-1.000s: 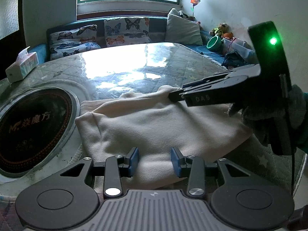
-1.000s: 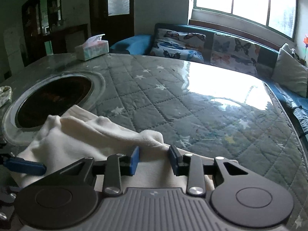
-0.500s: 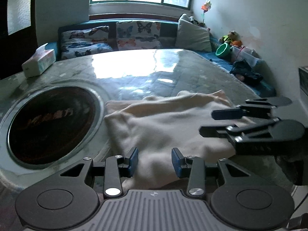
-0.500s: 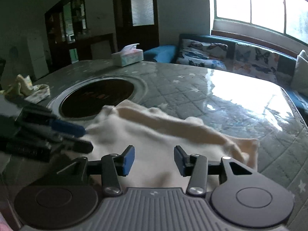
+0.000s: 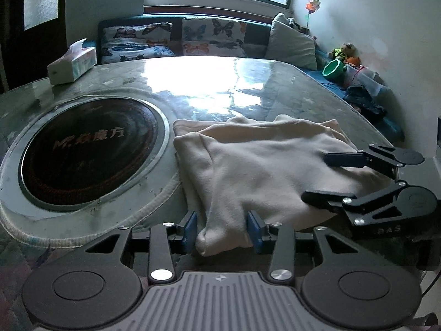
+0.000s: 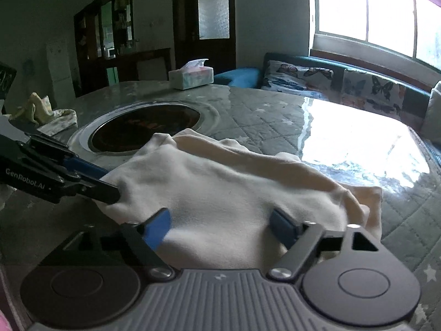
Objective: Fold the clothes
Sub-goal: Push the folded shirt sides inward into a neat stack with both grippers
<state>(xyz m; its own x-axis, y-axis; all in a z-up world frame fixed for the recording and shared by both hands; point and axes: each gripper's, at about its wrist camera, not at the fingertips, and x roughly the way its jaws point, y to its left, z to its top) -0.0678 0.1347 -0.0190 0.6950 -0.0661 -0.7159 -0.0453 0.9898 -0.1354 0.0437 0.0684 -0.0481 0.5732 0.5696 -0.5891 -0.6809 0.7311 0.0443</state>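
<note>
Handling this cream garment [image 5: 264,171] should be easy: it looks light, soft and limp, so it will sag and shift wherever you don't support it. It lies partly folded on the bench [image 5: 215,82], just beside the round black cooktop [image 5: 88,154]. Your left hand-held gripper [image 5: 222,230] has its fingers apart around the garment's near corner; your right hand-held gripper [image 6: 220,224] is also spread, straddling the edge farthest from the cooktop. Pinch doubled edges or corners, not single layers.
</note>
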